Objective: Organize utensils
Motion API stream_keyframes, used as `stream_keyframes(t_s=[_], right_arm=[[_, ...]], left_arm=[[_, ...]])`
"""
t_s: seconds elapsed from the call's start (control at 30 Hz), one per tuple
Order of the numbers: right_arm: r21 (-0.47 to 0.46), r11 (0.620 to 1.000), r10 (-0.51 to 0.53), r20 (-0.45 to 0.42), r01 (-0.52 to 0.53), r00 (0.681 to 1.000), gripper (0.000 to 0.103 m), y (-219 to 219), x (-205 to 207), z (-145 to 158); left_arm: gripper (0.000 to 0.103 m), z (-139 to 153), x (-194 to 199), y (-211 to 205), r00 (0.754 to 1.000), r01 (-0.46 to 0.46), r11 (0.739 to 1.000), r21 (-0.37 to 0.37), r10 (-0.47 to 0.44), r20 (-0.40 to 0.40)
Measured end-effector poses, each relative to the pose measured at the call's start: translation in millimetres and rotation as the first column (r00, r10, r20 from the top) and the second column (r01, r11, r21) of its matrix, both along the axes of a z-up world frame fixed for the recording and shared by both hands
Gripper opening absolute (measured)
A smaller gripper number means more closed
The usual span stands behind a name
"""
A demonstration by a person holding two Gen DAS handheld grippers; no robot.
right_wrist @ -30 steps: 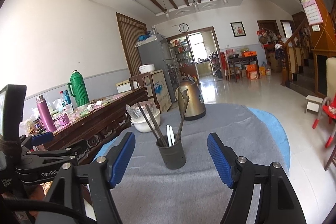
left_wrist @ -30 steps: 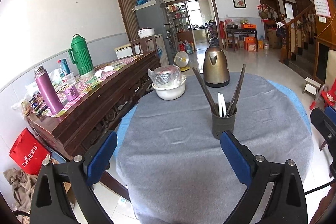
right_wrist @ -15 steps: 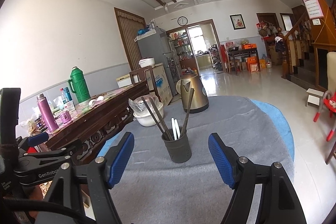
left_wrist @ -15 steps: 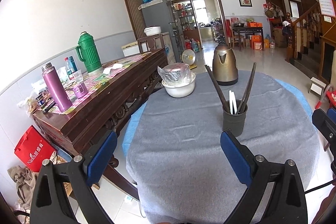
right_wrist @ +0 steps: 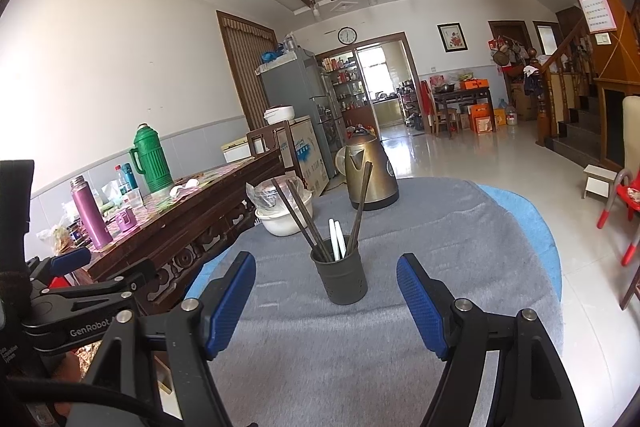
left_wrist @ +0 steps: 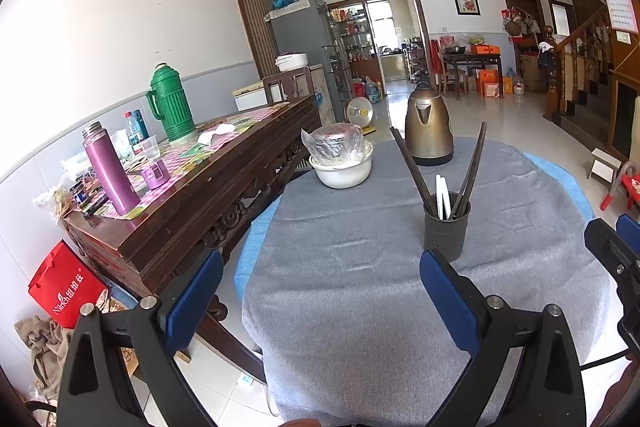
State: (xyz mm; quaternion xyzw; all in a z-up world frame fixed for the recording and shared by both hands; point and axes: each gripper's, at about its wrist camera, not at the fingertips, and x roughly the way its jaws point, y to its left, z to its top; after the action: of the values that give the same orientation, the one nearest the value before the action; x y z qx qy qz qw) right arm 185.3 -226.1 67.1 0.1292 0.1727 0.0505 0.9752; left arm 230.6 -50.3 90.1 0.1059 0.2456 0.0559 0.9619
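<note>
A dark grey utensil holder (left_wrist: 446, 227) (right_wrist: 339, 277) stands upright on the round table's grey cloth (left_wrist: 360, 287) (right_wrist: 440, 247). Dark chopsticks (left_wrist: 470, 167) (right_wrist: 362, 205) and two white utensils (left_wrist: 440, 197) (right_wrist: 335, 241) lean out of it. My left gripper (left_wrist: 320, 291) is open above the table's near-left edge, with nothing between its blue pads; the holder sits just beyond its right fingertip. My right gripper (right_wrist: 326, 301) is open too, the holder a little beyond the gap and untouched. In the right wrist view the left gripper's body (right_wrist: 80, 307) shows at the left.
A bronze kettle (left_wrist: 428, 131) (right_wrist: 370, 179) and a white bowl (left_wrist: 340, 169) (right_wrist: 282, 219) with a plastic-wrapped pot stand at the table's far side. A dark wooden sideboard (left_wrist: 192, 199) with a green thermos (left_wrist: 170, 103) and a purple flask (left_wrist: 108, 171) flanks the left.
Both views have tilted and drawn back slightly, so the holder sits a bit farther from the fingertips. Both grippers stay open and the holder has not moved.
</note>
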Motion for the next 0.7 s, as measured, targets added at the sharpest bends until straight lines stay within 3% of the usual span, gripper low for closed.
stream_keyframes(t_s=[0.7], right_arm=[[-0.037, 0.999, 0.011, -0.002, -0.011, 1.000, 0.076, 24, -2, 5]], left_arm=[[0.099, -1, -3, 21, 1.000, -0.024, 0.999, -0.039, 0.024, 0.001]])
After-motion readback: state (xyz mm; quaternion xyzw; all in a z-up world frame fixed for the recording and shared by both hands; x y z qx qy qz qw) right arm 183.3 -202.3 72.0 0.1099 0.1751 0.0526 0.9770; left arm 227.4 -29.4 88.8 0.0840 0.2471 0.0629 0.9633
